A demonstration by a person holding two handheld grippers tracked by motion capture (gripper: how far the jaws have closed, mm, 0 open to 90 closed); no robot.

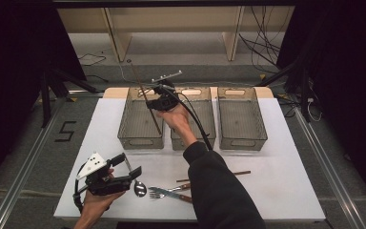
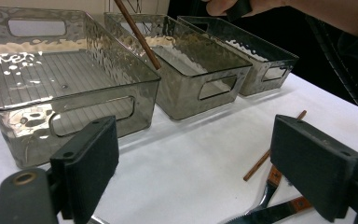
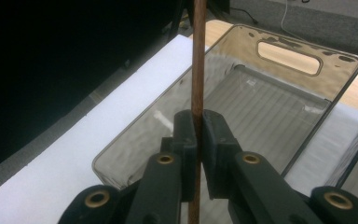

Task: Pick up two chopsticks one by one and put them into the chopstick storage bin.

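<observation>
Claw on the right is clamped tight on a brown chopstick, pinching it partway along so that the stick runs through the pads, its long part ahead of the jaws; in the high view that chopstick slants across the leftmost bin of three smoky clear bins standing side by side at the far half of the white table. Gripping it mid-length probably keeps it balanced and lets the lower end be steered down into that bin, which looks like the sorting compartment meant for sticks. The left claw stands wide with nothing between its pads, hovering low near the table's near edge, seemingly ready for the remaining cutlery: a spoon, a fork and a second chopstick lie just beside it. All three bins appear bare inside, though glare on their rippled walls makes small items hard to rule out. The person's dark sleeve covers part of the cutlery pile, so a knife or further pieces there cannot be counted. Whether the held stick's lower tip touches the bin floor cannot be told.
</observation>
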